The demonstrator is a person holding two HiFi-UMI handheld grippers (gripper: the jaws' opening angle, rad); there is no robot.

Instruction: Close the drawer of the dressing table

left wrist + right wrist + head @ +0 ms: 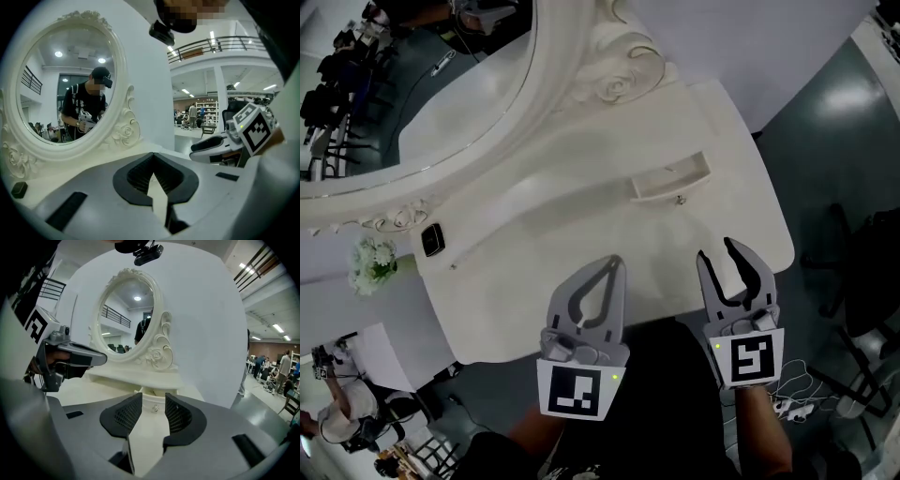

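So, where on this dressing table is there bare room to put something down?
The tabletop is bare across the front, between the open drawer and the small dark device at the left, and along the front edge ahead of the left gripper. It is crowded at the back, under the mirror and its carved frame.

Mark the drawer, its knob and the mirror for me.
drawer (670,187), head view, on its pulled-out front panel.
knob (155,408), right gripper view, on the small knob at the drawer front's middle.
mirror (403,84), head view, on the glass.
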